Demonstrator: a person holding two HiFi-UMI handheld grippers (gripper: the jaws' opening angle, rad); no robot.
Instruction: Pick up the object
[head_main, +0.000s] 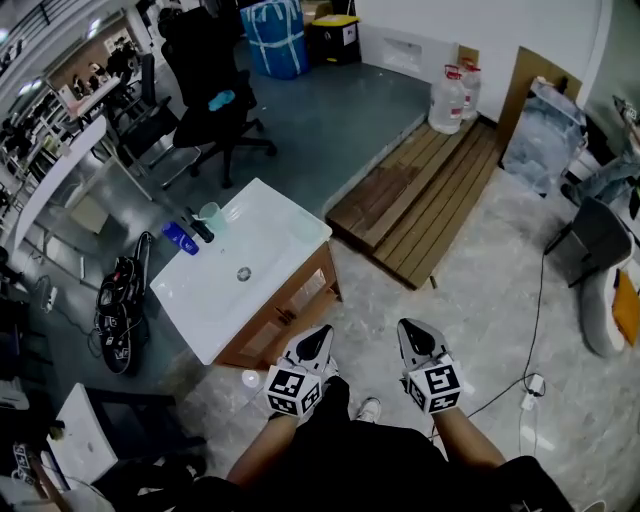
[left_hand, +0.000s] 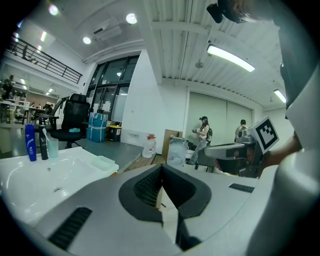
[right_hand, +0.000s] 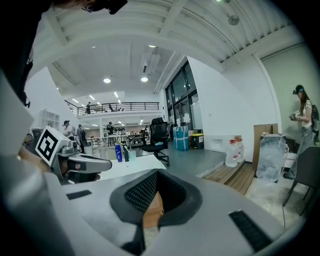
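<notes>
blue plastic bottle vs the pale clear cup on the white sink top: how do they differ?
Colour: the slim blue plastic bottle is opaque and saturated, while the pale translucent cup is see-through. Height: the bottle stands clearly taller than the cup. Top: the cup is open-mouthed, and the bottle shows no open mouth. Shared: both stand upright at the far edge of the white sink top, on either side of a dark bottle.
</notes>
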